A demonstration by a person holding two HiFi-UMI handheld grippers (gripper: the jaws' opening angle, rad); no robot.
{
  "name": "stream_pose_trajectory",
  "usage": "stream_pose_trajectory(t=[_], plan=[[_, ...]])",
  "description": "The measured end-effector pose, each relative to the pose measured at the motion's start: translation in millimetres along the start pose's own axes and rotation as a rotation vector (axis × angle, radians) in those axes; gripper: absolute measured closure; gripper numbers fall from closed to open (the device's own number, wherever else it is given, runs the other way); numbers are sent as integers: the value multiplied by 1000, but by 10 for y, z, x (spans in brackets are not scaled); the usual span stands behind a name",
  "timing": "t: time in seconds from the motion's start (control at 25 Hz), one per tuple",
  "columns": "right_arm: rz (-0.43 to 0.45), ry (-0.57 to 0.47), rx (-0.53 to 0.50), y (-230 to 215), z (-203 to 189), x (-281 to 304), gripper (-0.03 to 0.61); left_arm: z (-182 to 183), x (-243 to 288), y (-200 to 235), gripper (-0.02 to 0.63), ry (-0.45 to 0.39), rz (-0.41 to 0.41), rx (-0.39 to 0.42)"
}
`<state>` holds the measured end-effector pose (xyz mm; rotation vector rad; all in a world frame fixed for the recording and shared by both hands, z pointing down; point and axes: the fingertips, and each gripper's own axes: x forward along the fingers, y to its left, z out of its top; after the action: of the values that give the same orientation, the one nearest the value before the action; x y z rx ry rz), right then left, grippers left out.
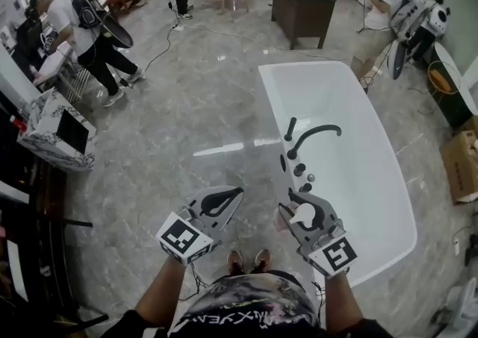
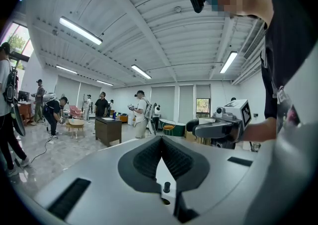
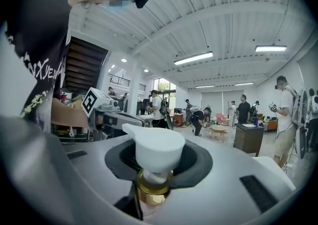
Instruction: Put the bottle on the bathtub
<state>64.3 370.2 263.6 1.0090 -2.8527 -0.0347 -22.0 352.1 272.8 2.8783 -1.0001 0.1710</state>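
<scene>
Glossy grey stone floor (image 1: pixel 194 105) is seen in a big open room. Counted: one white bathtub (image 1: pixel 336 98), one black faucet (image 1: pixel 314 133). One bottle (image 3: pixel 153 150) is clamped by the right gripper (image 1: pixel 300 206), beside the tub's near end. The left gripper (image 1: pixel 235 193) is closed, empty.

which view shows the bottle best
Right gripper view: the bottle, white pump top and gold collar, sits close up in the right claw. Head view shows only its white top; left gripper view, nothing of it.
</scene>
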Motion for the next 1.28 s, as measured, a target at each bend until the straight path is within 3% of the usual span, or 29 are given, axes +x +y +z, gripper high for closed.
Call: stream_pose_trajectory(t=[0.92,1.28], plan=[[51,-45,-17,-405,-165,-203,465,-117,384,-286,600,8,62,40],[54,-54,-14,-653,-244,-66,465,-144,606,-59,600,1,78,52]])
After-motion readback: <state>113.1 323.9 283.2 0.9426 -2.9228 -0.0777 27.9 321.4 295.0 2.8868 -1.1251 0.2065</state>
